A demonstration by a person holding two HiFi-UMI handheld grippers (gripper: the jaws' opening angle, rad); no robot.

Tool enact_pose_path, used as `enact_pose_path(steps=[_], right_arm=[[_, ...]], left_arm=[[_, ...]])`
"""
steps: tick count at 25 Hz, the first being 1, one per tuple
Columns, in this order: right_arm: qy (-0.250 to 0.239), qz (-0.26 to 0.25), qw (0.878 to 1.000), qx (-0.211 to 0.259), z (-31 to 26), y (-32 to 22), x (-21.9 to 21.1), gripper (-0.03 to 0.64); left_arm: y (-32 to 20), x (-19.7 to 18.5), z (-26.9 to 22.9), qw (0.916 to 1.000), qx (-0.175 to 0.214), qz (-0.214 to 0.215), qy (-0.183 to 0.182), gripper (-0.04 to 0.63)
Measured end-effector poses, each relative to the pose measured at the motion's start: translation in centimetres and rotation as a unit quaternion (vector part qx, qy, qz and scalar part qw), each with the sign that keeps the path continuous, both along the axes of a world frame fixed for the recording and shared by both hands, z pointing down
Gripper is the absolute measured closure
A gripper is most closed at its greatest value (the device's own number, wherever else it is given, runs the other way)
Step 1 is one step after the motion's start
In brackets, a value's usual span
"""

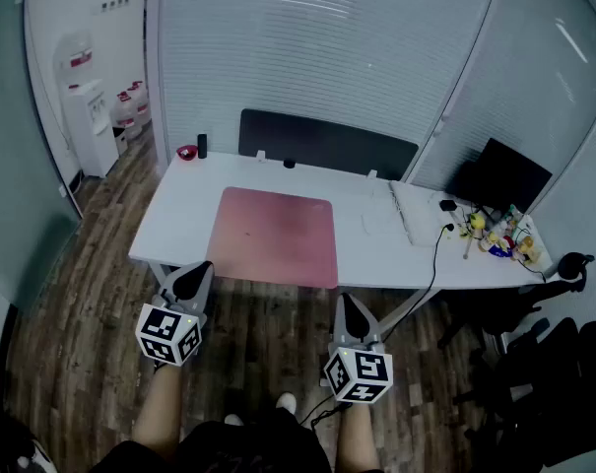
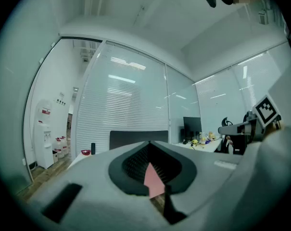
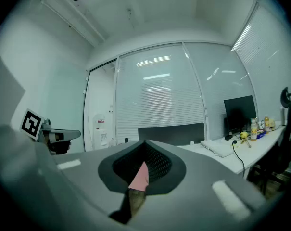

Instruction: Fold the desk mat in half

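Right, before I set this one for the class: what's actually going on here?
A person stands at the near edge of a white desk, holding one tool in each hand. The left hand-held gripper and the right hand-held gripper both point level toward the desk. Their jaws are closed and hold nothing. The pink desk mat lies flat and unfolded on the desk just ahead of them, so the folding has not started yet.

An office, by the look of it: a long white desk (image 1: 376,236) with a dark monitor (image 1: 502,175) at one end, glass partition walls with slatted blinds (image 1: 327,57), black chairs (image 1: 559,363), and what seems a water dispenser (image 1: 89,116) in the corner.
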State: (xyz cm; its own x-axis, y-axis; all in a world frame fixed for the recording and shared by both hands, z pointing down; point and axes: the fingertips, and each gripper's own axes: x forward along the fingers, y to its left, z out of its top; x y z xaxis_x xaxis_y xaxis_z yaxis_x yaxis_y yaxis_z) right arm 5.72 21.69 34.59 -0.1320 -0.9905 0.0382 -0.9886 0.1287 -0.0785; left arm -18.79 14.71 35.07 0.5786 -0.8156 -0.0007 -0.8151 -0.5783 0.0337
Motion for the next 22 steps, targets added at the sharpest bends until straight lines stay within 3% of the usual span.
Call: enact_pose_path(steps=[12, 22], right_arm=[[0.009, 0.012, 1.0, 0.0, -0.1, 0.2, -0.6, 0.607], [-0.001, 0.03, 0.999, 0.012, 0.4, -3.3, 0.9, 0.607]], left_arm=[[0.0, -0.5, 0.5, 0.9999, 0.0, 0.014, -0.004, 0.6], [-3.2, 0.2, 2.0, 0.9997, -0.011, 0.019, -0.012, 0.6]])
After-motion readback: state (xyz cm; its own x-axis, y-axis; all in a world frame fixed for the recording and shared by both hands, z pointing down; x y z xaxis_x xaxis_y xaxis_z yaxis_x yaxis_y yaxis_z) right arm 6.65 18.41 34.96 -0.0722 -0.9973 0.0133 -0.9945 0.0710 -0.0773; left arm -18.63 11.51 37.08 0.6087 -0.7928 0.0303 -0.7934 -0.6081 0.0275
